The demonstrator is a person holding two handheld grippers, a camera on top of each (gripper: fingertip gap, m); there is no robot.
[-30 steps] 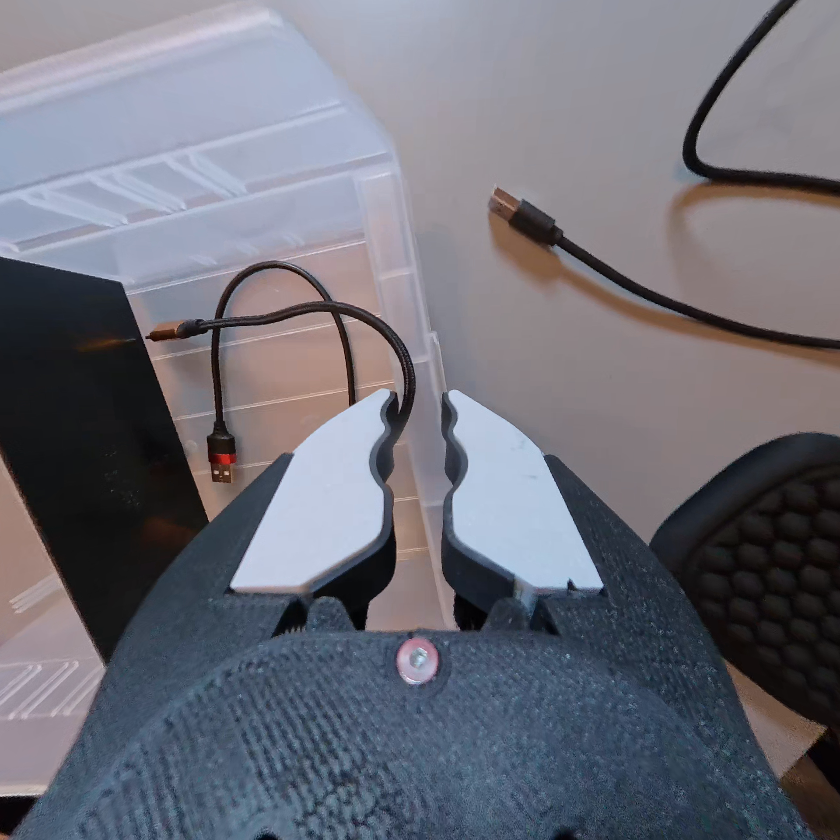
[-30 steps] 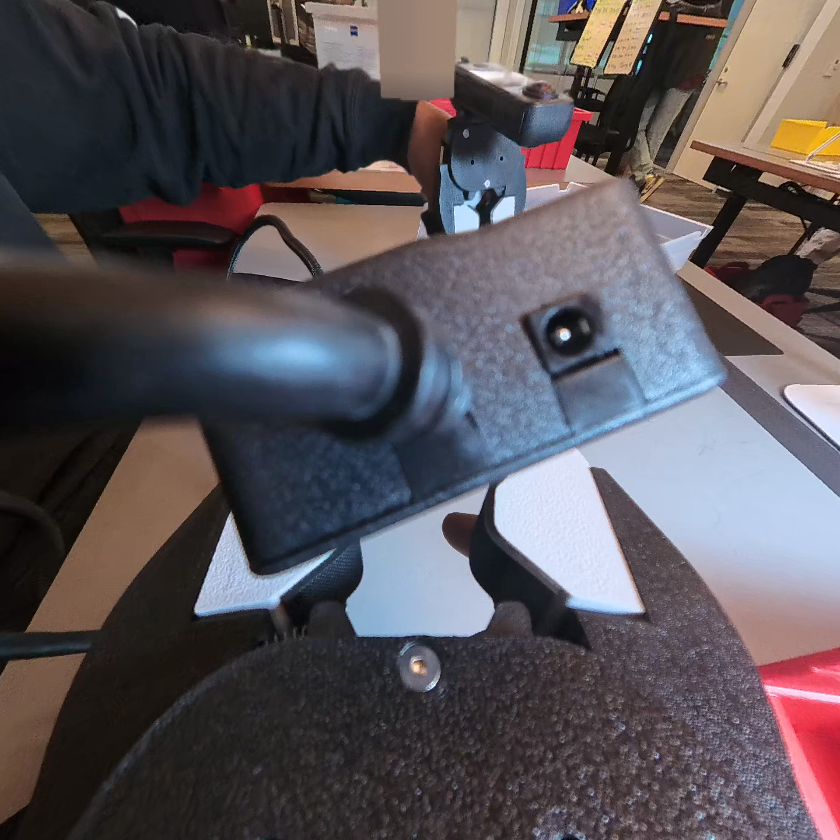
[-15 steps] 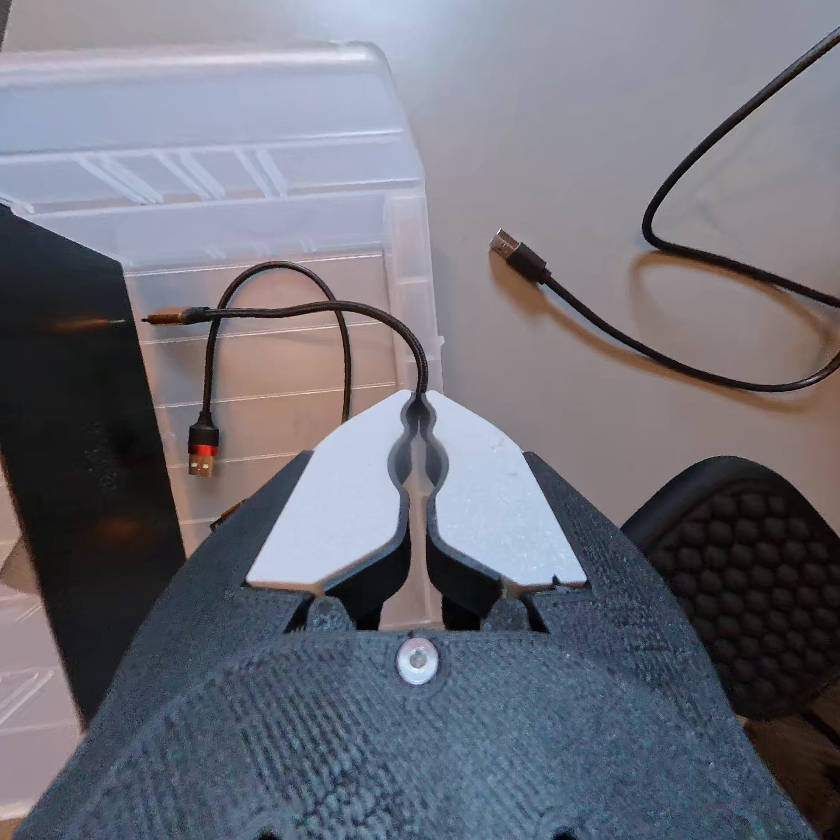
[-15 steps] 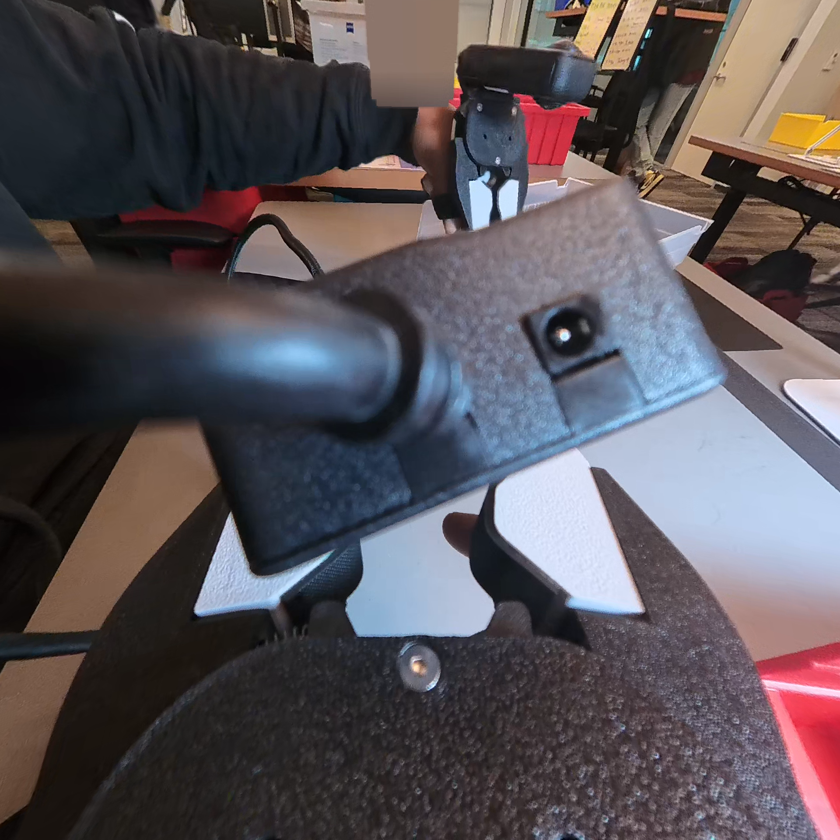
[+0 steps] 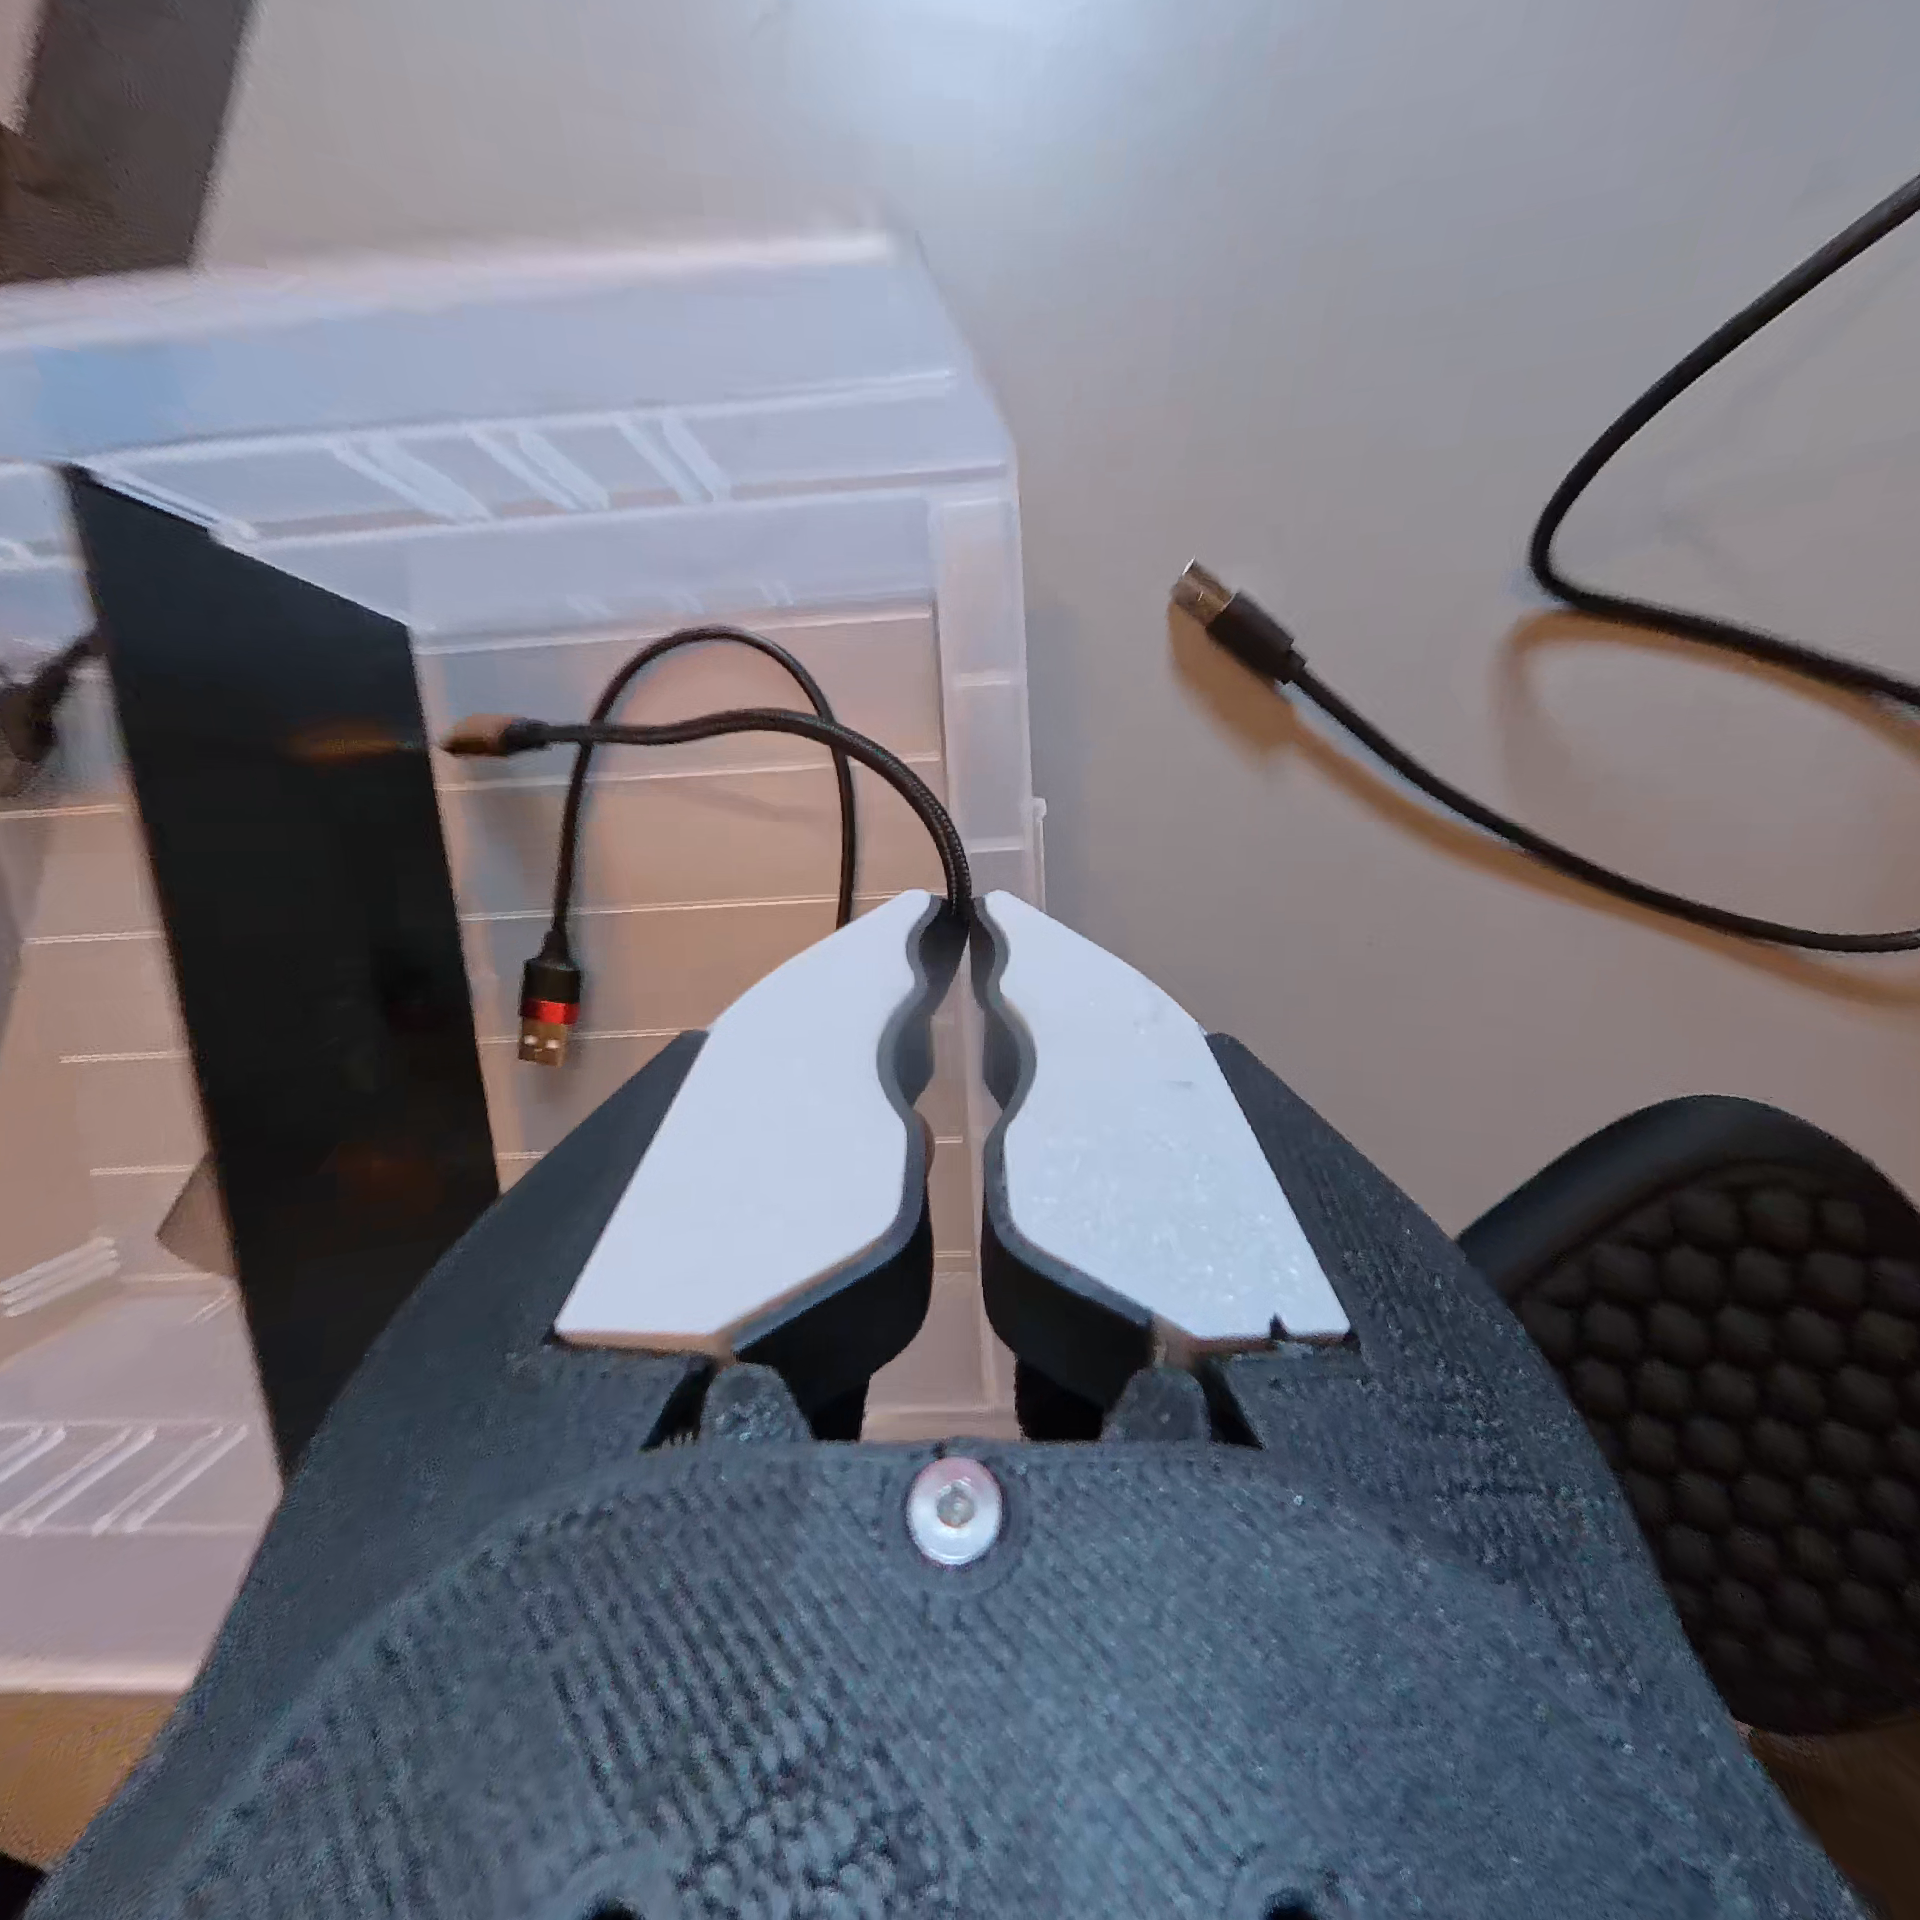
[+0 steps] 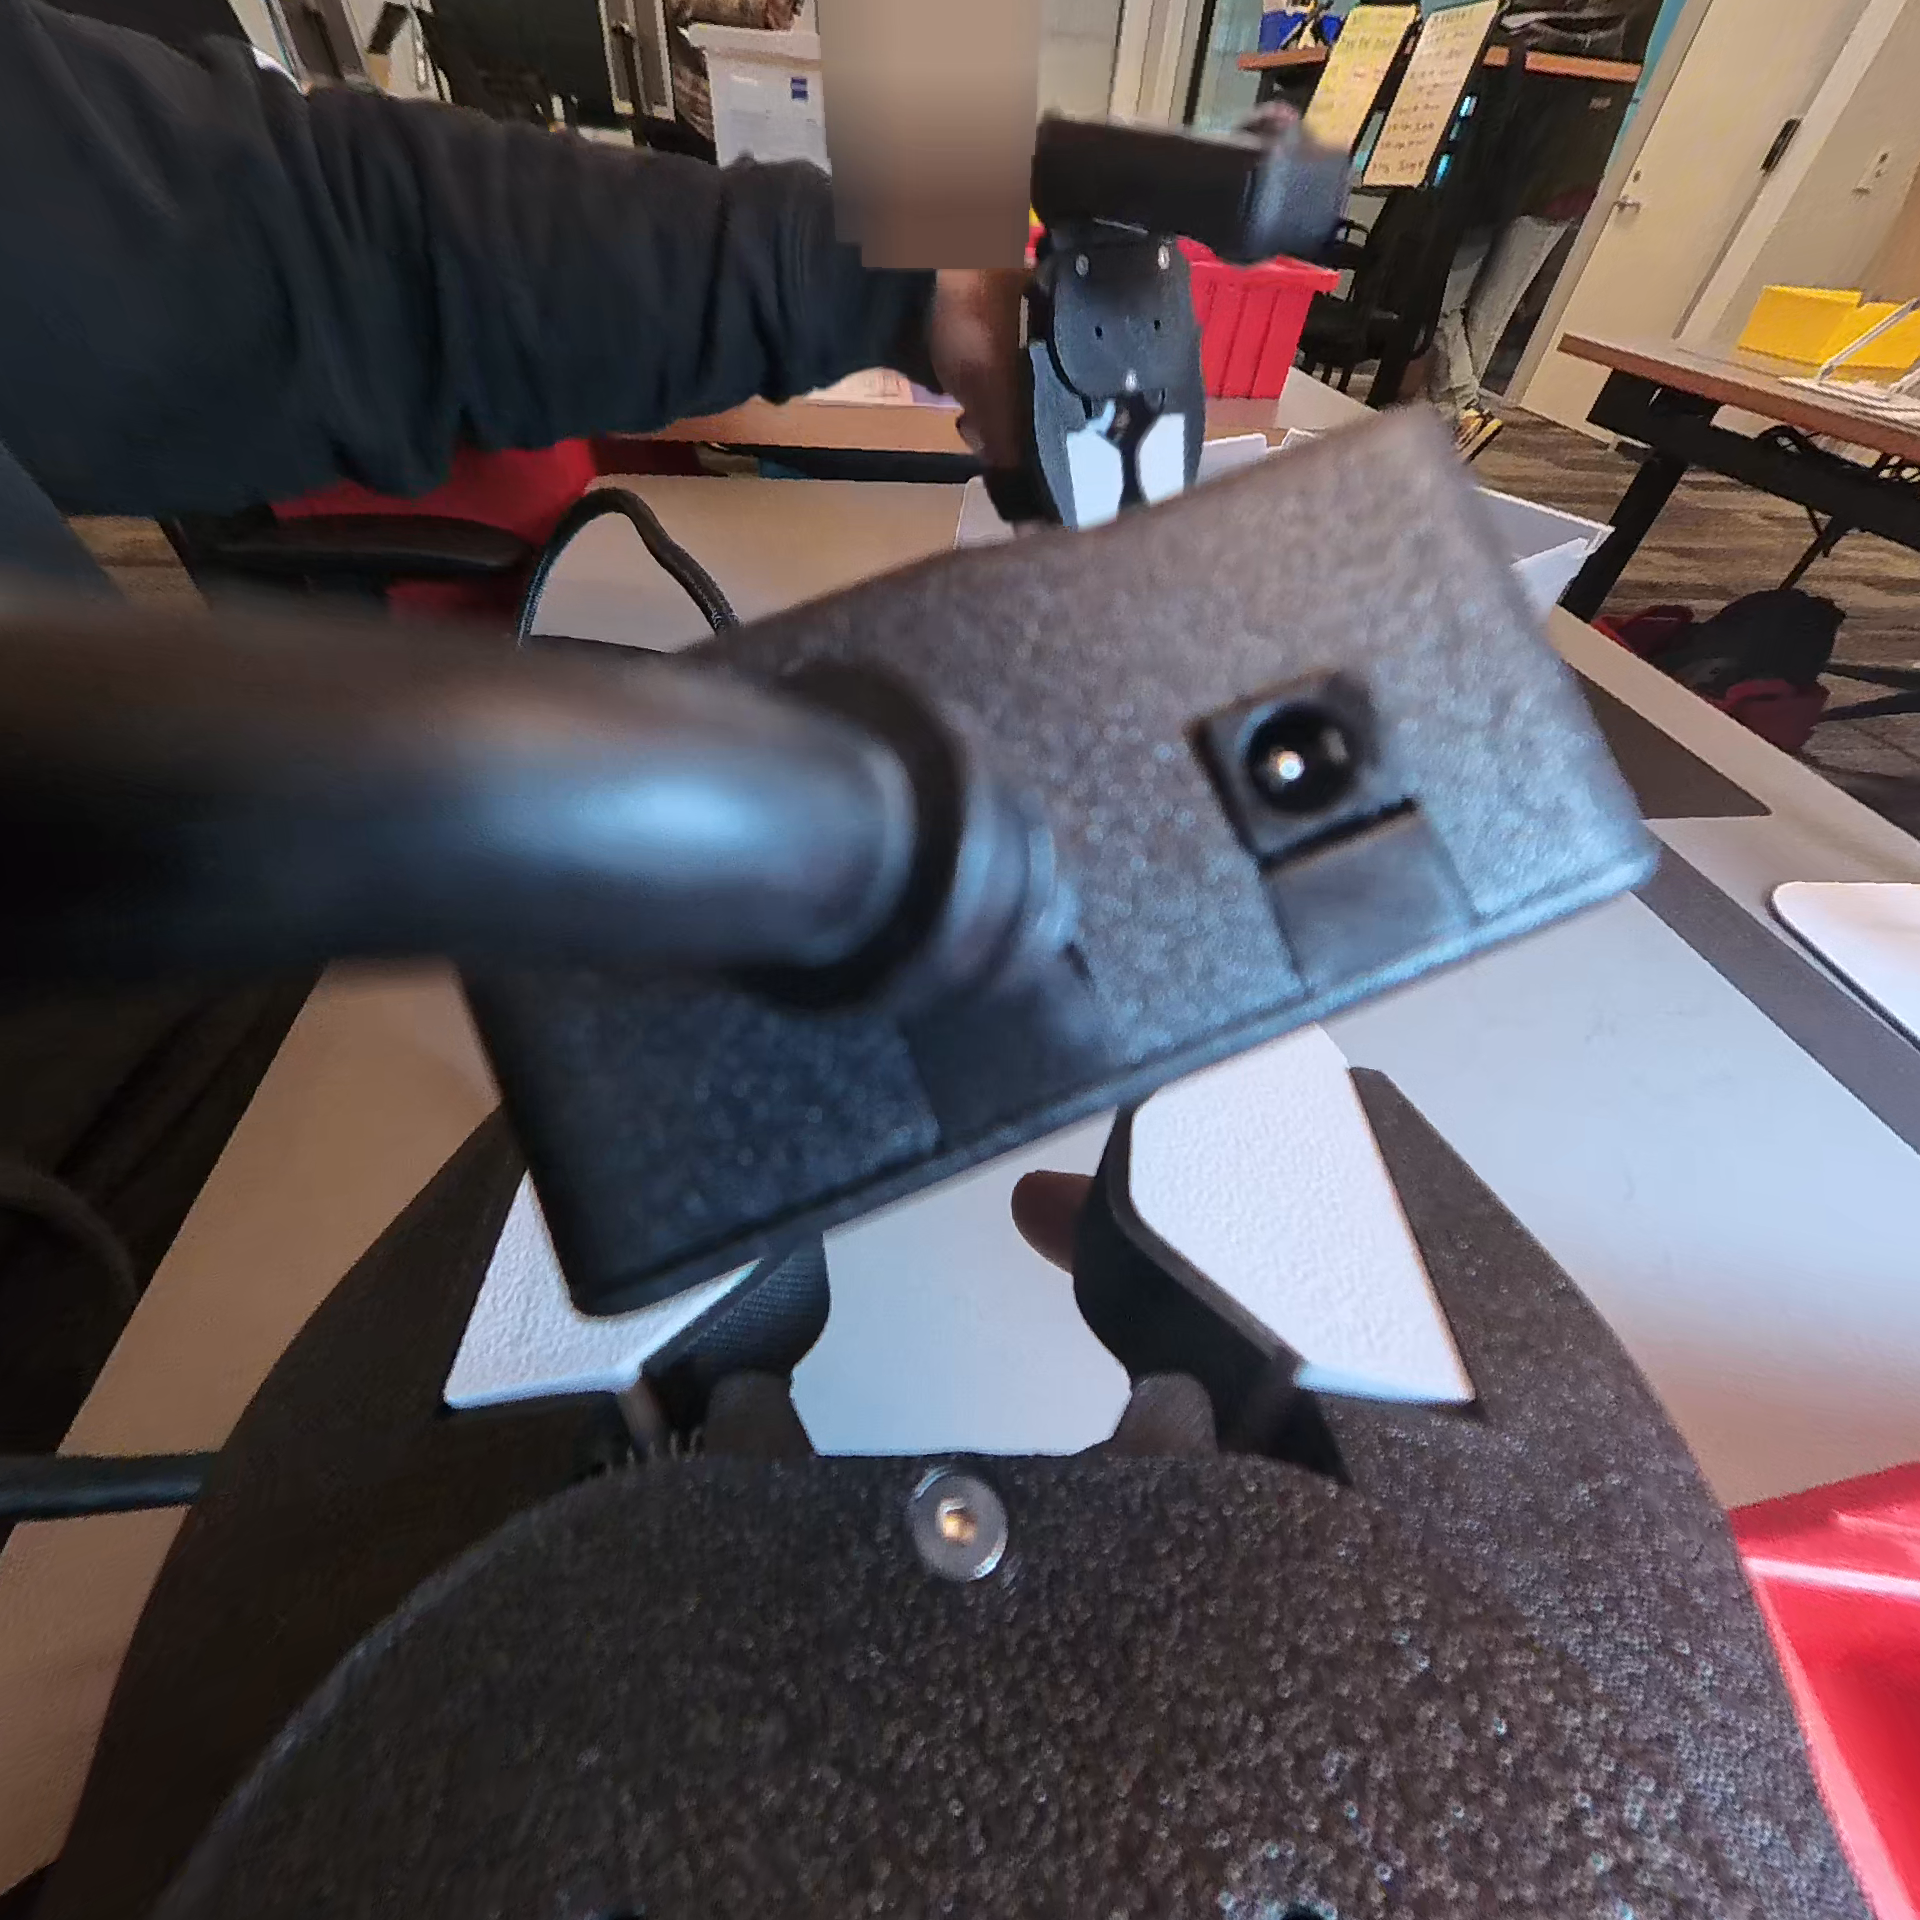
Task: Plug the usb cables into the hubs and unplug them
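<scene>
My left gripper (image 5: 961, 906) is shut on a black braided USB cable (image 5: 894, 774) above a clear plastic bin (image 5: 665, 499). The cable's red-collared plug (image 5: 548, 1023) hangs loose to the left. Its other, small plug (image 5: 478, 740) points at a black panel (image 5: 281, 883). A second black USB cable lies on the table with its plug (image 5: 1236, 623) free. My right gripper (image 6: 966, 1039) is shut on a black hub (image 6: 1122, 831) that hides the fingertips. A thick black cord (image 6: 468, 810) leaves the hub. The left gripper (image 6: 1122, 457) also shows behind the hub.
A black mesh chair (image 5: 1714, 1351) is at the lower right of the left wrist view. A person's dark sleeve (image 6: 416, 312) reaches across in the right wrist view. A red bin (image 6: 1849, 1662) sits at the right edge, and a white pad (image 6: 1860, 956) lies on the table.
My left gripper closed on the braided cable, which earlier lay between its open jaws, then drew back from the bin with it. The right gripper and hub have stayed still.
</scene>
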